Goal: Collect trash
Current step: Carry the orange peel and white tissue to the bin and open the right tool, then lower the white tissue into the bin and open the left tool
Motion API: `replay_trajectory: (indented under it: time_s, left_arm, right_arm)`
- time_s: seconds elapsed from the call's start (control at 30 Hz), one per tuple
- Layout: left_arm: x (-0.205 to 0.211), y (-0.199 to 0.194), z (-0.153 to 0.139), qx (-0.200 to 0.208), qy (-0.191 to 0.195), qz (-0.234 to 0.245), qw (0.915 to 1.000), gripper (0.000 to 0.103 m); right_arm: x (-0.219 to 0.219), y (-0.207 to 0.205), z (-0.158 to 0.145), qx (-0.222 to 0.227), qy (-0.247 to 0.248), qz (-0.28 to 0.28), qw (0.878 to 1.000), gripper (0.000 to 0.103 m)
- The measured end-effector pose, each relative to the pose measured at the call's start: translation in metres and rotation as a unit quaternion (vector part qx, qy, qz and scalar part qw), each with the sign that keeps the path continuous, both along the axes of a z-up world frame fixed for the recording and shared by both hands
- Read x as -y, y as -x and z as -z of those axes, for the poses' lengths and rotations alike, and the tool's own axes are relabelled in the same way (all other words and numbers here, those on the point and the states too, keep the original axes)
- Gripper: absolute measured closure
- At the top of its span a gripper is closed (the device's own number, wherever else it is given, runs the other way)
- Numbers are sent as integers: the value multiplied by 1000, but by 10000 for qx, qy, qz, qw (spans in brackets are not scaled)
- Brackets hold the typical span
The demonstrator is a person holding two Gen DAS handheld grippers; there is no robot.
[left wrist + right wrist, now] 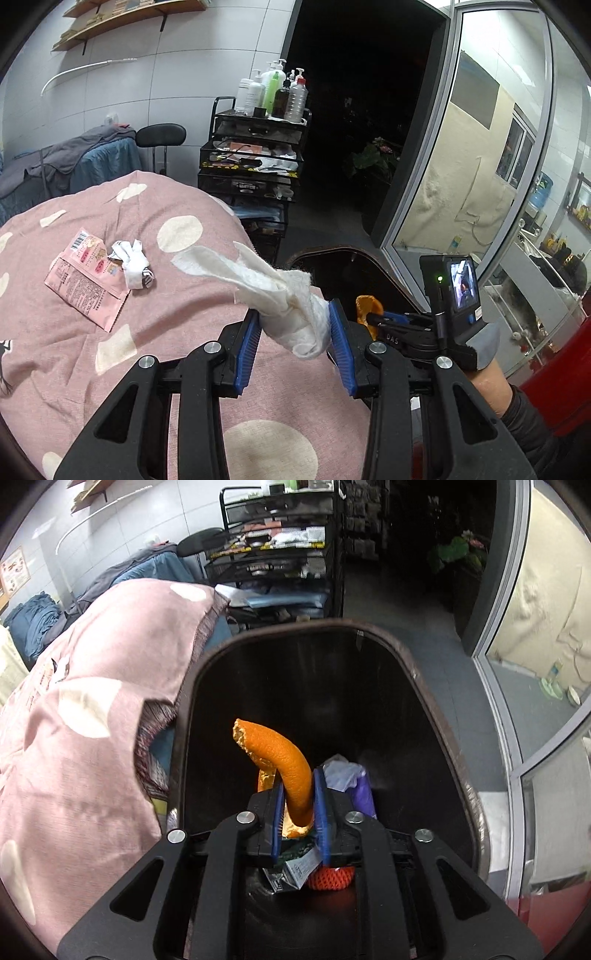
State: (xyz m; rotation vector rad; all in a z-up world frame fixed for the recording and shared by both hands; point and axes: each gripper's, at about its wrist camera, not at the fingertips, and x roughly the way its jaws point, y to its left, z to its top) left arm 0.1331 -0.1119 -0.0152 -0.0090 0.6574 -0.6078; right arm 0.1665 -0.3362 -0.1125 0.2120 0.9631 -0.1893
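Two claws, both loaded. Pink dotted bed cover (155,314) fills the left side, w/ black bin (332,686) just beside its edge. Left claw (293,332) is clamped on a white tissue wad (284,295) above the cover. Right claw (298,801) is clamped on an orange peel (288,768) over the bin's mouth. Pink wrapper (86,280) & crumpled white scrap (133,264) lie touching on the cover.

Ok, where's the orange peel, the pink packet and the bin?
orange peel (291,764), right wrist view, on its curved outer skin.
pink packet (86,286), left wrist view, on its printed face.
bin (424,686), right wrist view, on its right rim.
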Motion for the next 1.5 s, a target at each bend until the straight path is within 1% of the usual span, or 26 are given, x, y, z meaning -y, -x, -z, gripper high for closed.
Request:
replay_trajectory:
  time_s: [0.03, 0.1, 0.17, 0.2, 0.33, 0.37, 0.4, 0.47, 0.63, 0.73, 1.07, 1.2, 1.5]
  left_arm:
    - [1, 0, 0, 2, -11, 10, 10000, 66]
    - [3, 0, -1, -3, -14, 36, 10000, 66]
    - [5, 0, -1, -3, -24, 65, 10000, 66]
    - [6, 0, -1, -4, -27, 80, 10000, 66]
    - [10, -2, 0, -32, -11, 153, 9999, 66]
    - [11, -2, 0, -31, -6, 168, 9999, 66]
    - [13, -3, 0, -33, -5, 185, 9998, 66]
    - [17, -2, 0, -41, 5, 218, 9998, 66]
    - [26, -6, 3, -125, 25, 329, 9994, 66]
    - [34, -8, 4, -129, -15, 394, 9991, 66]
    - [60, -15, 12, -306, -98, 659, 9973, 66]
    - [73, -16, 16, -316, -230, 753, 9964, 66]
    - [96, -21, 28, -419, -487, 971, 9932, 66]
  right_arm:
    - [0, 0, 2, -20, -4, 15, 10000, 76]
    - [1, 3, 3, 38, 23, 80, 10000, 52]
    - [0, 5, 3, 85, 35, 101, 9999, 43]
    - [0, 6, 4, 95, 35, 102, 9999, 41]
    - [2, 9, 1, 145, 29, 156, 9998, 41]
    - [3, 11, -1, 183, 35, 194, 9996, 38]
    - [3, 11, -3, 214, 44, 228, 9995, 32]
    - [4, 11, -7, 291, 51, 291, 9991, 27]
    - [8, 16, -18, 426, 52, 396, 9983, 26]
    - [12, 19, -24, 518, 86, 482, 9975, 23]
    - [38, 29, -44, 798, 268, 999, 9914, 20]
    - [48, 32, -48, 849, 275, 1139, 9895, 19]
    - [55, 34, -50, 855, 293, 1200, 9887, 19]
